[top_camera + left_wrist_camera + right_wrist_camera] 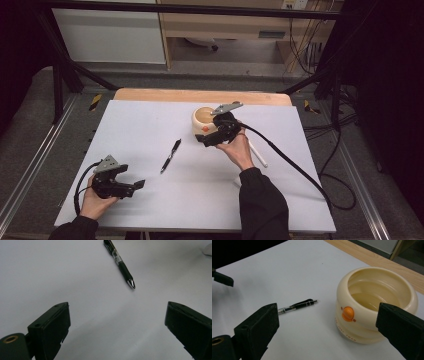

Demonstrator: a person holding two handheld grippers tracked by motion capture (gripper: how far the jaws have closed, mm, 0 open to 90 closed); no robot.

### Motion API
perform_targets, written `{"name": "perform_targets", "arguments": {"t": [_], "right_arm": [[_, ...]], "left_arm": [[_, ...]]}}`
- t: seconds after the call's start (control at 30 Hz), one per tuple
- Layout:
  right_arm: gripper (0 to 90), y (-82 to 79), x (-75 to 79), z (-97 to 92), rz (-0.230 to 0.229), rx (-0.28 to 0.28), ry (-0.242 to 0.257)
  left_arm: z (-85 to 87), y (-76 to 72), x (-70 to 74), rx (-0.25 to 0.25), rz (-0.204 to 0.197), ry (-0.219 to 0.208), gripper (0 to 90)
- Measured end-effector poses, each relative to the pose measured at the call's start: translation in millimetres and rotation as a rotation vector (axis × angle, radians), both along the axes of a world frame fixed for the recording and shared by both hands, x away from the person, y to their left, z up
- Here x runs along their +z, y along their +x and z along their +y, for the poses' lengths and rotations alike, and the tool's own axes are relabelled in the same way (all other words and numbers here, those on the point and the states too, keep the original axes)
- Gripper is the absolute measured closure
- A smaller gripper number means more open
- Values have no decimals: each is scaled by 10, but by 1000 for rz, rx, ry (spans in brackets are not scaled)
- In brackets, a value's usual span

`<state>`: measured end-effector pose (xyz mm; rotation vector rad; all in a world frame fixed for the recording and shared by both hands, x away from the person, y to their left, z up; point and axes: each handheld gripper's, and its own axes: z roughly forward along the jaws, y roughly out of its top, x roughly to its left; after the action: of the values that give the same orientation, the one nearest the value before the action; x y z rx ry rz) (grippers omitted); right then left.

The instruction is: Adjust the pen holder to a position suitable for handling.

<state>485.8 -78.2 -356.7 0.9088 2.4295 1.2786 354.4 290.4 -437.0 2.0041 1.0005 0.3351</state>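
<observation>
Black pen lying flat on the white table, near the middle, untouched. Long axis diagonal in the high view: silver writing tip toward the near left, clip end toward the far right. In the left gripper view tip pointing back toward the jaws.

Cream pot standing upright at far centre-right, well apart from the pen; empty inside, orange knob on its side. White stick-like item just right of the right hand, too small to identify.

Left gripper held low at the near left, jaws spread wide, nothing between them, aimed at the pen. Right gripper hovering just beside the pot, jaws also wide, empty.

Judged step: approach before pickup, probably pen into pot. Next move calls for advancing the left gripper to straddle the barrel across its long axis, then closing at mid-barrel; thin round barrel likely to roll or slip if pinched near the tip.
</observation>
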Motion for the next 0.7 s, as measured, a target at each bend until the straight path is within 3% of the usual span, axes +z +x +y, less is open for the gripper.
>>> {"name": "perform_targets", "arguments": {"t": [0.43,0.7], "right_arm": [[209,233,-64,119,3,12,-13],[302,338,-152,166,-16,13,-53]], "left_arm": [[-3,2,-5,-1,4,0,65],[-1,4,-6,-2,4,-1,66]]}}
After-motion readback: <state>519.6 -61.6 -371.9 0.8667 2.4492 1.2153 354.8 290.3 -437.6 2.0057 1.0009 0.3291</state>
